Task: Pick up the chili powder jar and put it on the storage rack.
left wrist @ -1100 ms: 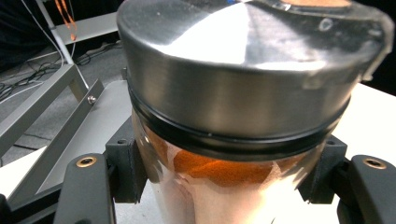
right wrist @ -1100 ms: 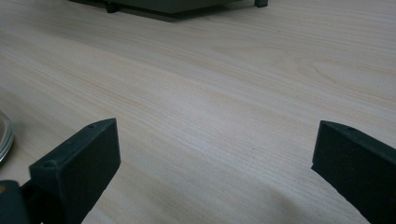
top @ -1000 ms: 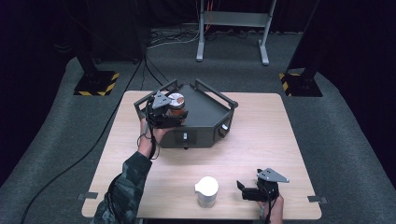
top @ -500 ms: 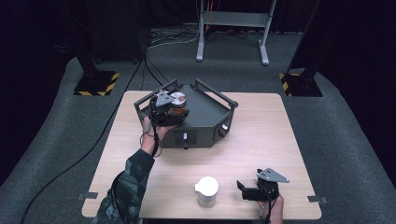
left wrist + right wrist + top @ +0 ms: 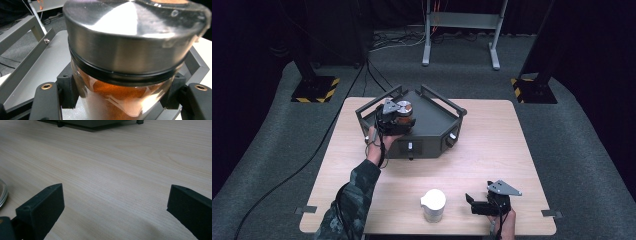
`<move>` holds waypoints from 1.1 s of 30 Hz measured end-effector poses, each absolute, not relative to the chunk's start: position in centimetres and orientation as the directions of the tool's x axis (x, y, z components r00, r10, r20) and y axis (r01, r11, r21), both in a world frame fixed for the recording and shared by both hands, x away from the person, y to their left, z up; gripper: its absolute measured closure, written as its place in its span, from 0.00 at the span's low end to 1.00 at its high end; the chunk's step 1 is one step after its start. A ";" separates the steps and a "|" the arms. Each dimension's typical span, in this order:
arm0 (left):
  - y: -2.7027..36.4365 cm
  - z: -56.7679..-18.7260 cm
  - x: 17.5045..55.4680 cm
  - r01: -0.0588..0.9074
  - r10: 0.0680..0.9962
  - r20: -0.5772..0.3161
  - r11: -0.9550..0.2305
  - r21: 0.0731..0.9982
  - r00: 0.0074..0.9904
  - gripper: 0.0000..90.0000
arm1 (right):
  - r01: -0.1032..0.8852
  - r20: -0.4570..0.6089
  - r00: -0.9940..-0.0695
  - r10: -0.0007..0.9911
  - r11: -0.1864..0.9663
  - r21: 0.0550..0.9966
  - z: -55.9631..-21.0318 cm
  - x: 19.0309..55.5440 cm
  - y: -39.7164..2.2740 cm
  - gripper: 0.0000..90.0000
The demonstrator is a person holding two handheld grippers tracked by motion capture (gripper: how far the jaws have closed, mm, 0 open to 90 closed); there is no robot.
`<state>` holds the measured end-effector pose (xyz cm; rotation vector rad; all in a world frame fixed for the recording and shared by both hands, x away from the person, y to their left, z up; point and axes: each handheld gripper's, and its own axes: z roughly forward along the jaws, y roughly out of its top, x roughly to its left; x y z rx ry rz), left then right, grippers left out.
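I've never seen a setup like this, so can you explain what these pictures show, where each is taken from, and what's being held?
A person sits at a wooden table with a hand-held two-jaw gripper in each hand. One camera looks down from above; one rides on each gripper, looking along its jaws. The left gripper is shut on a jar of orange powder with a metal lid, over a dark tray. The right gripper is open, with nothing between its jaws, low over the table. A white jug stands near it.
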<state>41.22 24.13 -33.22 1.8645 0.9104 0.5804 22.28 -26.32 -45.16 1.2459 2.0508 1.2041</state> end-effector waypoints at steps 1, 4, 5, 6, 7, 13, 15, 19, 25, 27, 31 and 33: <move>24.1 -33.3 41.3 0.344 0.792 0.007 -0.274 0.898 0.610 0.35 | 0.475 0.058 -0.489 0.870 0.210 0.855 -45.2 22.3 -26.3 0.00; 24.1 -33.3 41.4 0.346 0.791 0.007 -0.277 0.896 0.612 0.35 | 0.474 0.058 -0.488 0.871 0.209 0.855 -45.2 22.3 -26.3 0.00; 24.1 -33.3 41.4 0.347 0.790 0.009 -0.279 0.896 0.613 0.35 | 0.474 0.058 -0.488 0.871 0.209 0.855 -45.2 22.3 -26.3 0.00; 24.1 -33.4 41.4 0.349 0.791 0.008 -0.278 0.895 0.612 0.35 | 0.475 0.058 -0.488 0.871 0.209 0.855 -45.2 22.3 -26.3 0.00; 24.1 -33.4 41.5 0.350 0.791 0.005 -0.276 0.895 0.611 0.35 | 0.475 0.058 -0.488 0.871 0.210 0.855 -45.2 22.3 -26.3 0.00; 24.4 -33.9 41.5 0.352 0.794 -0.013 -0.254 0.901 0.608 0.35 | 0.476 0.059 -0.489 0.870 0.210 0.854 -45.1 22.3 -26.3 0.00; 24.5 -34.0 41.5 0.349 0.793 -0.016 -0.250 0.903 0.610 0.35 | 0.476 0.058 -0.489 0.870 0.211 0.854 -45.1 22.3 -26.3 0.00; 24.6 -34.1 41.4 0.347 0.793 -0.018 -0.246 0.905 0.609 0.35 | 0.475 0.057 -0.488 0.871 0.210 0.854 -45.2 22.3 -26.3 0.00; 24.5 -34.1 41.4 0.349 0.794 -0.018 -0.247 0.904 0.608 0.35 | 0.476 0.058 -0.489 0.870 0.211 0.854 -45.1 22.3 -26.3 0.00; 24.5 -34.1 41.4 0.351 0.795 -0.020 -0.245 0.904 0.606 0.35 | 0.476 0.060 -0.489 0.870 0.209 0.854 -45.2 22.3 -26.3 0.00; 24.5 -33.9 41.5 0.370 0.799 -0.035 -0.238 0.898 0.601 0.33 | 0.474 0.058 -0.490 0.870 0.209 0.855 -45.2 22.3 -26.3 0.00; 24.6 -33.7 41.6 0.386 0.803 -0.045 -0.235 0.892 0.594 0.26 | 0.474 0.058 -0.489 0.870 0.209 0.855 -45.2 22.3 -26.3 0.00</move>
